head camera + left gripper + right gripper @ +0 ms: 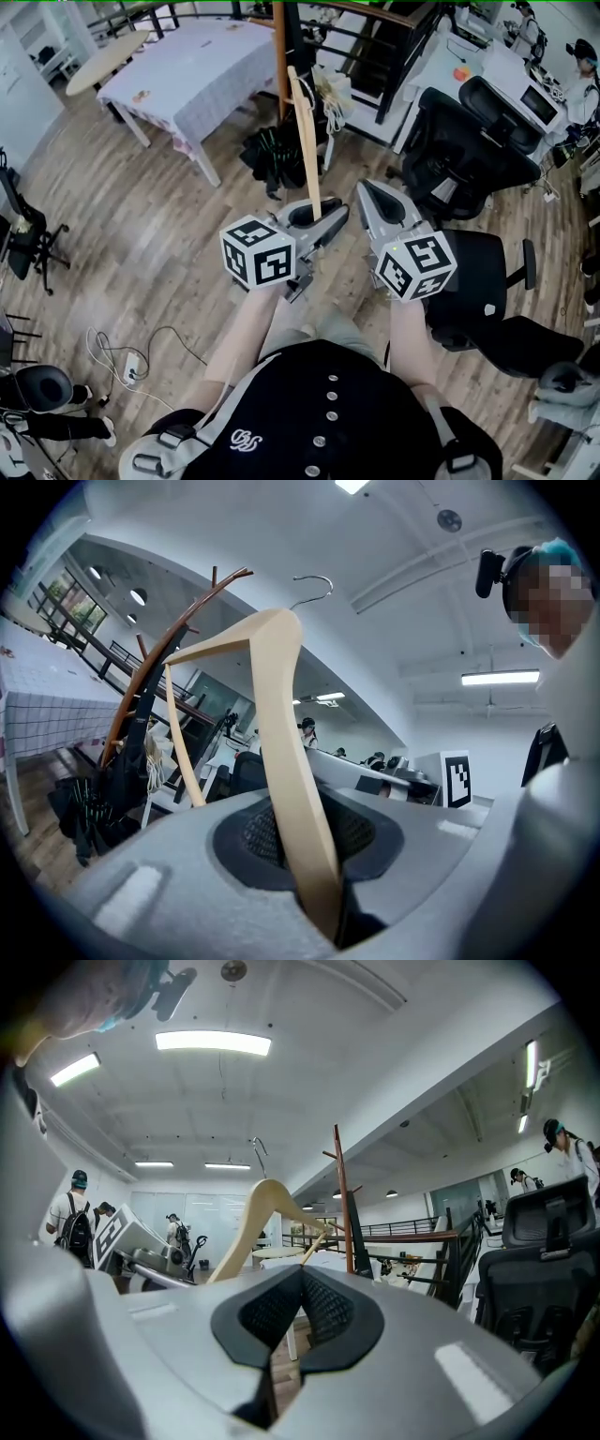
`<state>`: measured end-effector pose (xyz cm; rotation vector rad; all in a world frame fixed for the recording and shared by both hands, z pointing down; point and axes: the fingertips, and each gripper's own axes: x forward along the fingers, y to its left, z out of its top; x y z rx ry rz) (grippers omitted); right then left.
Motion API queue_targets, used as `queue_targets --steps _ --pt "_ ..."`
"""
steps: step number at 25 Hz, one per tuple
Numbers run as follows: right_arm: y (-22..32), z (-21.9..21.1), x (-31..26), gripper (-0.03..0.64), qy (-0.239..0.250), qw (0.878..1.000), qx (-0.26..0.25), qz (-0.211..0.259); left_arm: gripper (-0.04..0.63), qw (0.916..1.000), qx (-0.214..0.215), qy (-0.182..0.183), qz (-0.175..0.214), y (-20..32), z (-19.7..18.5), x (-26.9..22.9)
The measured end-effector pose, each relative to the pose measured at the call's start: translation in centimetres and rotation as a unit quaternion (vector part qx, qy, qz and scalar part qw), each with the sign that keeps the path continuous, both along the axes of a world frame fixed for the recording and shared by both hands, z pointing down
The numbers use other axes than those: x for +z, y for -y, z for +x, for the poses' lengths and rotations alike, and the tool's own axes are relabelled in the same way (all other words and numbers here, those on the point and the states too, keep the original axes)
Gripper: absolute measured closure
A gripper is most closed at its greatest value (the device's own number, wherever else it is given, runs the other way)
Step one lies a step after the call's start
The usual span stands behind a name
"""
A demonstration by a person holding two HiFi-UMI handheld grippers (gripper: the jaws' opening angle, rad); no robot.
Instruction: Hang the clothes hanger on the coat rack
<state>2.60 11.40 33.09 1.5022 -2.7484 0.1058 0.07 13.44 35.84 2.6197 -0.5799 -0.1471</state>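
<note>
Both grippers were held level, side by side in front of the person.

- The left gripper (319, 217) (314, 841) was clenched on the wooden hanger (307, 141) (281, 724). In its own view the pads pressed one arm of the hanger near its lower end.
- From those jaws the hanger rose up and forward. Its shoulder peak stood above the gripper, with the metal hook (314, 588) higher up and free of any support.
- The hanger's other arm dropped away to the left of the jaws.
- The right gripper (375, 202) (300, 1274) lay just to the right of the left one. Its jaws were together at the tips and we saw nothing between them.
- From the right gripper the hanger (253, 1213) showed up and to the left, beyond the jaws. It was apart from them, with its hook (258, 1152) on top.
- The coat rack (279, 56) (150, 677) (342, 1194) is a brown pole with curved pegs. It stood ahead of both grippers, left of the hanger as the left gripper saw it and just right of centre from the right gripper.
- The hook was not on any peg. We could not tell how near the hanger was to the pole.
- Dark bags (272, 155) were bunched at the rack's foot, ahead of and below the left gripper.
- A cloth-covered table (197, 75) stood further ahead to the left.
- A black office chair (469, 141) stood ahead to the right of the right gripper
</note>
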Motion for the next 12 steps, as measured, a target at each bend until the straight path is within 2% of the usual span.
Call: queue_targets --steps 7,12 --pt "3.3 0.0 0.7 0.618 0.010 1.000 -0.011 -0.006 0.528 0.9999 0.011 -0.001 0.000 3.2 0.7 0.0" --pt "7.4 0.6 1.1 0.618 0.016 1.000 -0.014 -0.011 0.528 0.9999 0.004 0.008 0.010 7.0 0.6 -0.2"
